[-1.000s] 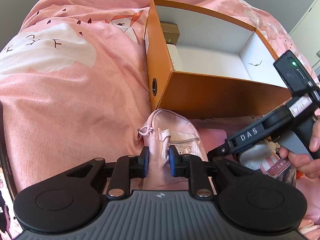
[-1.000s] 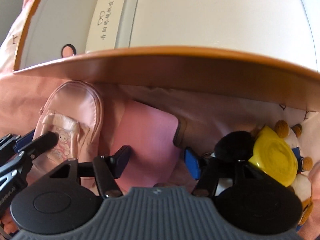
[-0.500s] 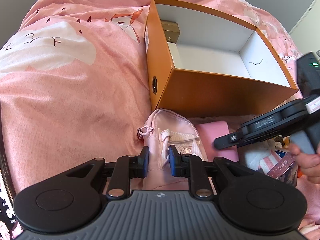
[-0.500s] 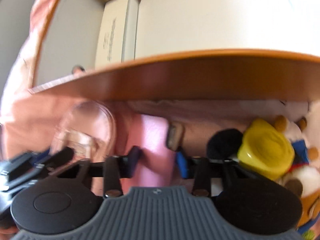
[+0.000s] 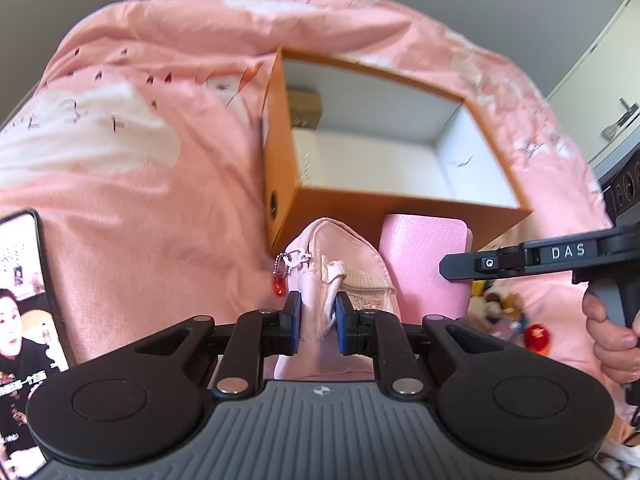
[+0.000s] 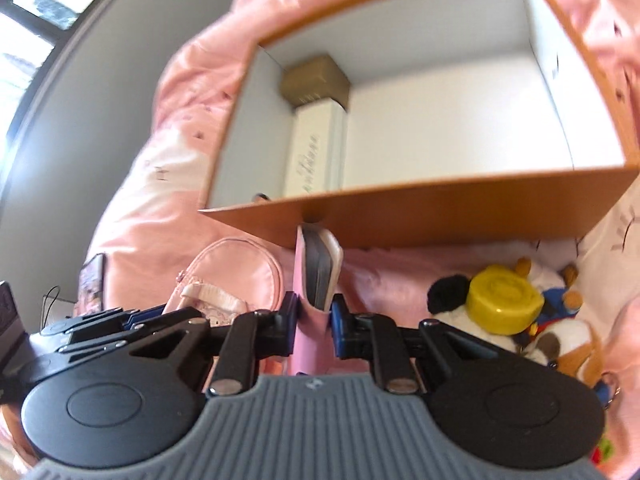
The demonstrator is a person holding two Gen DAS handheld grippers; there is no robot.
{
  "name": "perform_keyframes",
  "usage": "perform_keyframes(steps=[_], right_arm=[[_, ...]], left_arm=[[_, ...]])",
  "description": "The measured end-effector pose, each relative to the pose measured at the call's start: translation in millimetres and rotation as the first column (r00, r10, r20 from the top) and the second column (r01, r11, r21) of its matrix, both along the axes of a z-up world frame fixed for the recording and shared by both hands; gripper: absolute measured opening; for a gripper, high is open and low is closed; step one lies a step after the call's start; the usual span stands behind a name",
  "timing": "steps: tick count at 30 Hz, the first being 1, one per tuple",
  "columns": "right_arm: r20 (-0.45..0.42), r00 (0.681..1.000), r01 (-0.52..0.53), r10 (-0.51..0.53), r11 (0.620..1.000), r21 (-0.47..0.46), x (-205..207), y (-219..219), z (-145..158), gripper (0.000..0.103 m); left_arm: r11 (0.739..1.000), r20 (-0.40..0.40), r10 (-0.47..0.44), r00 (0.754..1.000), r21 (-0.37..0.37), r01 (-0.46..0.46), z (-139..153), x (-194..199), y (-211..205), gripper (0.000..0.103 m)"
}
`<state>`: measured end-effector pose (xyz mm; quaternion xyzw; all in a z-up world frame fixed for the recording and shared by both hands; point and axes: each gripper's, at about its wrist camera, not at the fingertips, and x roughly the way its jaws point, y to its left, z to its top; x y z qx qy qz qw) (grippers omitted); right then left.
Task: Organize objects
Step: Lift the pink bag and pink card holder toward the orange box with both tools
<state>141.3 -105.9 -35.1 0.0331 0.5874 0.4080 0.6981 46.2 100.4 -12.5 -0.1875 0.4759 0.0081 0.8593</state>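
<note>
Bedding in pink with white patches and small dark bird prints (image 5: 132, 200) is spread under everything. At the far left of the left wrist view, a lit phone screen (image 5: 24, 320) is seen lying on it. Next to the right, the small pale pink satin zip pouch (image 5: 340, 256) with a red charm on a bead chain (image 5: 279, 285) is pinched between the blue pads of the left gripper (image 5: 316, 324), whose jaws have just been closing a little further on the fabric. Behind the pouch, the open orange cardboard box with a white inside (image 6: 440, 216) is set on the bedding; a long white carton (image 6: 316, 148) and a small tan box (image 6: 314, 80) are lined up along its left wall. Just right of the pouch, the pink leather-look wallet (image 6: 316, 272) is gripped edge-on by the right gripper (image 6: 314, 320), whose jaws have just been closing onto it; it is held upright in front of the box's near wall. Farther right, a plush toy (image 6: 560, 336) and a round yellow lid (image 6: 504, 300) are seen on the bedding.
</note>
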Motion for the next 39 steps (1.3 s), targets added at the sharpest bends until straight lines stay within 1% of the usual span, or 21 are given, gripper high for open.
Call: perform_keyframes(steps=[1,4,7,9,14,17,19,21,24,29,33,36,39], right_arm=[[0.024,1.000,-0.010,0.009,1.000,0.012,-7.0,-2.8,9.9,0.018],[0.103,0.994,-0.036,0.033,0.999,0.034,-11.4,-15.5,26.6,0.018],[0.174,0.984,-0.045,0.035,0.997,0.058,-13.0,-15.3,46.0,0.018],[0.216,0.976,-0.046,0.028,0.996,0.077,-12.8,-18.4,59.4,0.018],[0.301,0.953,-0.015,-0.030,0.989,0.148,-5.6,-45.4,104.3,0.018],[0.333,0.939,0.015,-0.080,0.981,0.193,9.6,-46.8,115.0,0.018],[0.342,0.933,0.040,-0.113,0.976,0.214,21.0,-50.4,120.0,0.018],[0.337,0.931,0.068,-0.142,0.972,0.223,32.9,-55.7,122.8,0.018],[0.323,0.931,0.106,-0.168,0.974,0.203,54.7,-52.9,112.6,0.018],[0.292,0.943,0.130,-0.161,0.984,0.124,84.1,-39.7,80.8,0.018],[0.262,0.955,0.132,-0.141,0.990,0.051,100.3,-30.9,54.6,0.018],[0.236,0.963,0.134,-0.133,0.991,0.011,110.5,-25.6,37.0,0.018],[0.216,0.967,0.137,-0.134,0.991,0.001,118.2,-23.9,25.3,0.018]], left_arm=[[1.000,0.017,-0.002,1.000,-0.001,0.002,5.8,-1.5,-1.9,0.019],[1.000,0.074,-0.021,0.997,-0.003,0.021,22.4,-2.8,-8.9,0.019],[0.999,0.130,-0.035,0.991,0.003,0.035,38.5,-1.7,-12.4,0.019],[0.999,0.168,-0.036,0.985,-0.007,0.038,49.8,1.8,-10.7,0.019],[0.999,0.252,-0.005,0.968,-0.031,0.013,71.0,21.2,-2.0,0.019],[0.999,0.287,0.021,0.958,-0.053,-0.006,77.5,40.8,3.2,0.019],[0.998,0.300,0.040,0.953,-0.052,-0.026,77.5,56.5,4.1,0.019],[0.998,0.294,0.049,0.955,-0.051,-0.035,70.7,74.1,3.1,0.019],[0.997,0.257,0.047,0.965,-0.065,-0.032,50.8,103.8,-1.8,0.019],[0.996,0.141,0.052,0.989,-0.083,-0.041,0.4,143.8,-10.2,0.019],[0.994,0.039,0.058,0.998,-0.097,-0.054,-33.9,157.9,-12.6,0.019],[0.993,-0.040,0.053,0.998,-0.099,-0.056,-53.7,161.7,-15.9,0.019],[0.993,-0.079,0.047,0.996,-0.101,-0.055,-67.4,162.7,-20.5,0.019]])
